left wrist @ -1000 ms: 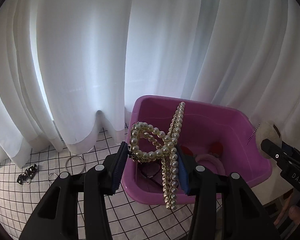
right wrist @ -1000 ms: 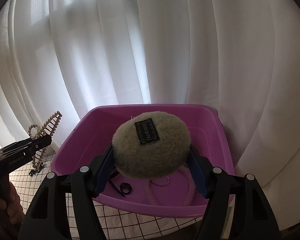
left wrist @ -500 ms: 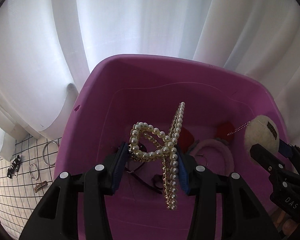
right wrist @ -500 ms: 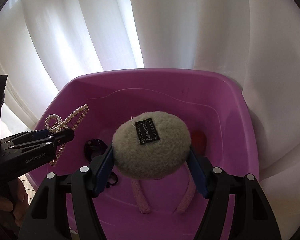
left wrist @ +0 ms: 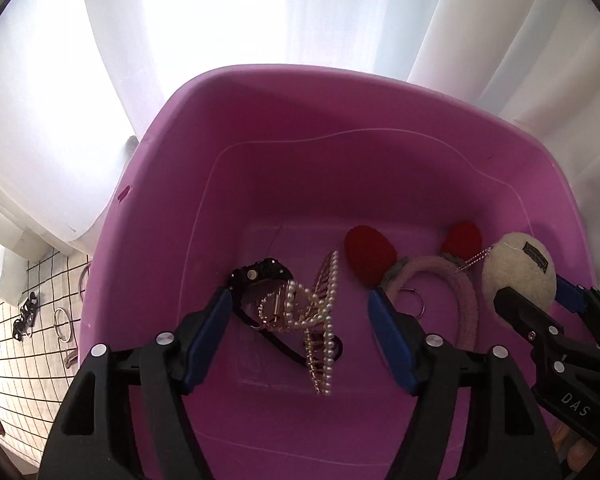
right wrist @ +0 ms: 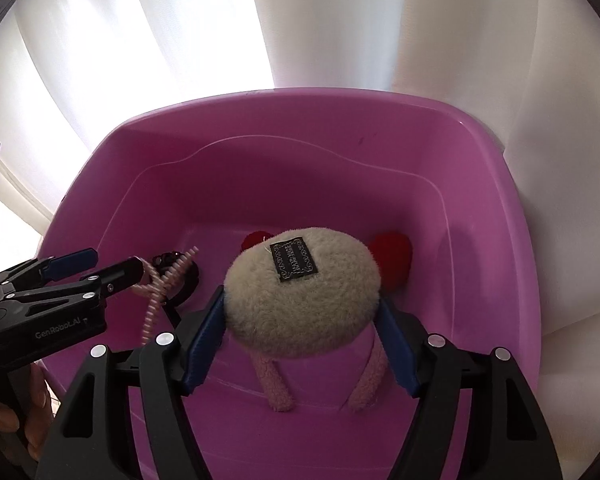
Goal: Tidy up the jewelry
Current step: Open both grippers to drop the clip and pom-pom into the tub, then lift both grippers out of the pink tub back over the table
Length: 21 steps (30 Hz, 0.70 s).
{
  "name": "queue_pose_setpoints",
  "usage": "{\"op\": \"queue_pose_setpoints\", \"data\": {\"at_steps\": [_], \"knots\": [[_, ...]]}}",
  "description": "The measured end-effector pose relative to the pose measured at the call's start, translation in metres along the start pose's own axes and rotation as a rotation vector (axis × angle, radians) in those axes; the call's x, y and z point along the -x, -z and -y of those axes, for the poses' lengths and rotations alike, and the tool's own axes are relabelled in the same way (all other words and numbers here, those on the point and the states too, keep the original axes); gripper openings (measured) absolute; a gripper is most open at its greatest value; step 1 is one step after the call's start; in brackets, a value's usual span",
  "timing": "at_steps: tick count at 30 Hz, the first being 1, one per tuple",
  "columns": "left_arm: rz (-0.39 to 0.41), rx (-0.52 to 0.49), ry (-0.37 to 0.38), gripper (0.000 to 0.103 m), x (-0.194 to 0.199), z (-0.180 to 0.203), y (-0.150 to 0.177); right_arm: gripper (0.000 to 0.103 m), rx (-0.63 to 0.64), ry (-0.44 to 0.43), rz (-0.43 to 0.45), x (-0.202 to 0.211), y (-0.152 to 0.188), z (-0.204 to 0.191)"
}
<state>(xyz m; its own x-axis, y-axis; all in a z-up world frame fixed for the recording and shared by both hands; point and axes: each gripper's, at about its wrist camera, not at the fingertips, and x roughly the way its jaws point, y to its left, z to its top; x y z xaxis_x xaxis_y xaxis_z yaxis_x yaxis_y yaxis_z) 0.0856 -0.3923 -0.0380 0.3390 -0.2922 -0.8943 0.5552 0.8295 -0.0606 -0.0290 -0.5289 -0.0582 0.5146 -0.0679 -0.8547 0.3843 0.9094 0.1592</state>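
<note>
A: Since both tools hang over the pink tub (left wrist: 168,216), which relation governs the coming move?

B: The fluffy pad (right wrist: 302,294) sits directly above the tub floor, toward its right wall. It is clenched in the right tongs (right wrist: 300,332), which are the nearer tool. Below it lie the pink headband (right wrist: 276,384) and its red ears (right wrist: 394,254).

A: State of the right tongs?

B: Spread about as wide as the pad, blue pads (right wrist: 204,340) pressing its flanks. In my judgement, the move needs only a release; the pad should drop onto the headband.

A: And the left tongs (left wrist: 300,316)?

B: Released, wide apart, grasping nothing. The pearl hair claw (left wrist: 320,320) lies between them on the tub floor near the left wall, long axis running from near wall toward far wall, partly over a black watch (left wrist: 260,276).

A: Anything outside the tub?

B: Rings (left wrist: 64,322) and a small dark clip (left wrist: 25,316) lie on the gridded bench (left wrist: 16,364), beyond the tub's left wall.
</note>
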Motion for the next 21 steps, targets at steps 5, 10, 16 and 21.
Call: {"op": "queue_pose_setpoints", "data": {"at_steps": [5, 10, 16, 21], "knots": [[0.026, -0.032, -0.033, 0.08, 0.005, 0.007, 0.002, 0.069, -0.001, 0.003, -0.01, -0.003, 0.0, -0.001], [0.021, -0.015, -0.034, 0.08, 0.001, 0.005, 0.003, 0.069, 0.0, 0.001, -0.008, -0.005, -0.003, -0.004], [0.026, -0.009, -0.037, 0.08, 0.008, 0.003, 0.002, 0.069, 0.002, 0.005, -0.006, -0.006, -0.004, 0.004], [0.03, -0.004, -0.036, 0.08, 0.011, 0.0, 0.004, 0.069, 0.004, 0.011, -0.003, -0.003, -0.002, 0.003]]}}
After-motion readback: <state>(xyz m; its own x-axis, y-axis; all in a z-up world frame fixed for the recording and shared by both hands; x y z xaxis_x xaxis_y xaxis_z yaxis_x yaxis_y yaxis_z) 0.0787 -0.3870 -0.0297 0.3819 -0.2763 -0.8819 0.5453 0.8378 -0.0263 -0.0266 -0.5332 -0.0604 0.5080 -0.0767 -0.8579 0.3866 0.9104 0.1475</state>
